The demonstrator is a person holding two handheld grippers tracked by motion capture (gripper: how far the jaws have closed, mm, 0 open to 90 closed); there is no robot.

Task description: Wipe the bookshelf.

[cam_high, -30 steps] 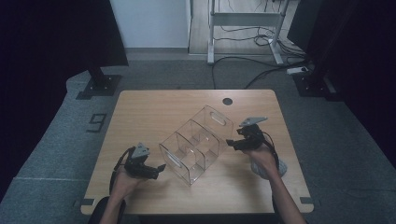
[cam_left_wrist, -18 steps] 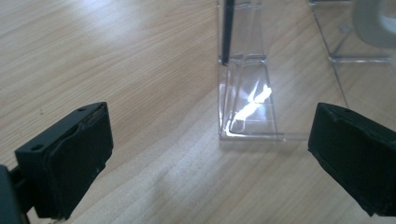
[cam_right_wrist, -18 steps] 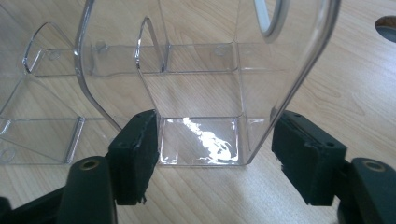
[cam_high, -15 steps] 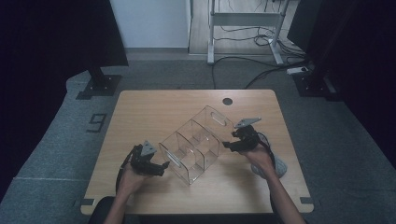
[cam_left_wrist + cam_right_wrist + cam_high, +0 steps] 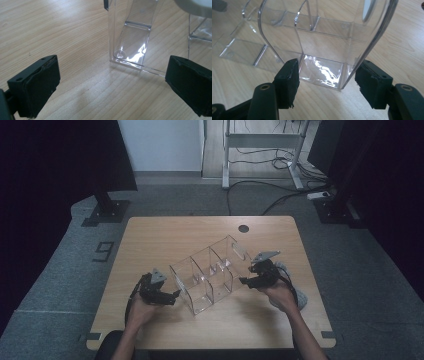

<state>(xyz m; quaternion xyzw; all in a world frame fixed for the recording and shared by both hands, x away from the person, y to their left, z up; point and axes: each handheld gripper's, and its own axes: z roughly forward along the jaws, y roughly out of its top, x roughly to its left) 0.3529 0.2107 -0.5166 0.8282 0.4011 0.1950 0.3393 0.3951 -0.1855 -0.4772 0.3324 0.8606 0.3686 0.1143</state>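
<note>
Your left gripper (image 5: 172,295) rests low near the front edge of the wooden counter (image 5: 165,232), its fingers (image 5: 37,85) spread wide with nothing between them, pointing at the near corner of the clear plastic organizer (image 5: 210,272) just ahead. Your right gripper (image 5: 246,281) sits at the organizer's right end, its fingers (image 5: 288,80) having just been closing and now straddling that end wall, close to the plastic though I cannot tell if they press it. The organizer stands slantwise mid-counter, and a round hole (image 5: 243,228) lies beyond.
</note>
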